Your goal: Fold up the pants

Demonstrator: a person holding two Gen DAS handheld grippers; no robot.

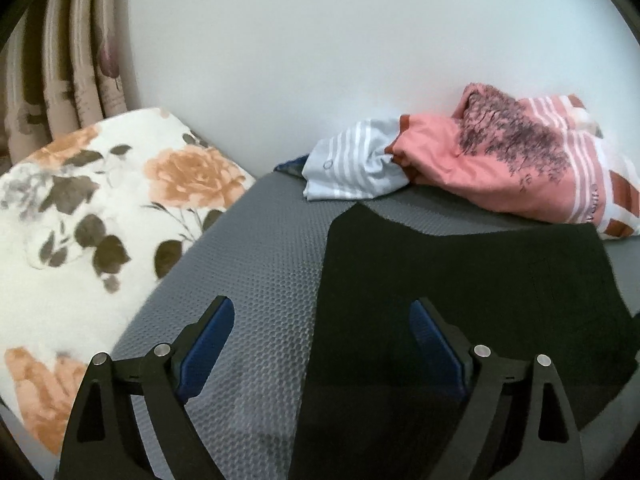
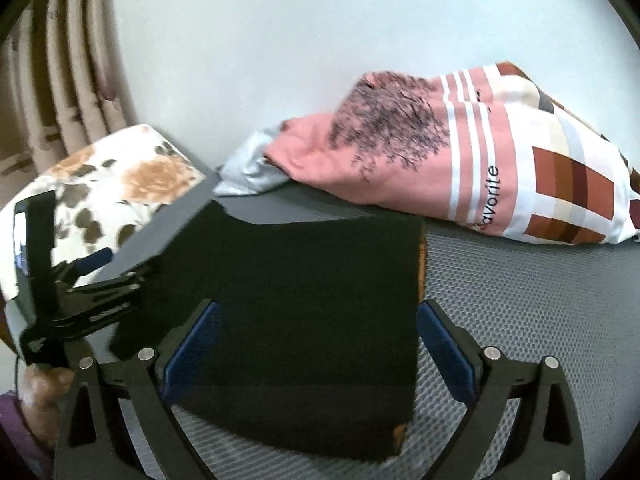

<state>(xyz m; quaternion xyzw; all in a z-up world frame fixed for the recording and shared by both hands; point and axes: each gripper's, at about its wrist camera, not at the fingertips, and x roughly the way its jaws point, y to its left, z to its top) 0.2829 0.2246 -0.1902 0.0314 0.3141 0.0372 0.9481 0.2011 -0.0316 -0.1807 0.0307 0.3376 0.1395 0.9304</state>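
While both grippers hang just above it, the black pants (image 2: pixel 304 312) lie flat and folded on a grey mat (image 1: pixel 256 264) with a fine honeycomb texture. In the left wrist view, the left gripper (image 1: pixel 322 344) has its blue-padded fingers (image 1: pixel 212 344) spread wide with nothing between them; the left finger sits over bare mat and the right finger over the dark cloth, so the pants' left edge runs between them. In the right wrist view, the right gripper (image 2: pixel 318 346) is likewise spread and holds nothing, its fingers straddling the near right part of the pants, whose straight right edge passes just inside the right finger. The fabric is matte, so dark that seams and folds cannot be made out; a sliver of orange shows at its near right corner.

Far across the mat, against a plain pale wall, lies a crumpled pink bedcover (image 2: pixel 440 152) with white stripes, a dark tree print and rust-coloured blocks. At left sits a white pillow (image 1: pixel 80 232) with orange roses, and beige curtains (image 1: pixel 68 60) hang behind it. The left gripper also appears blurred at the left edge of the right wrist view.
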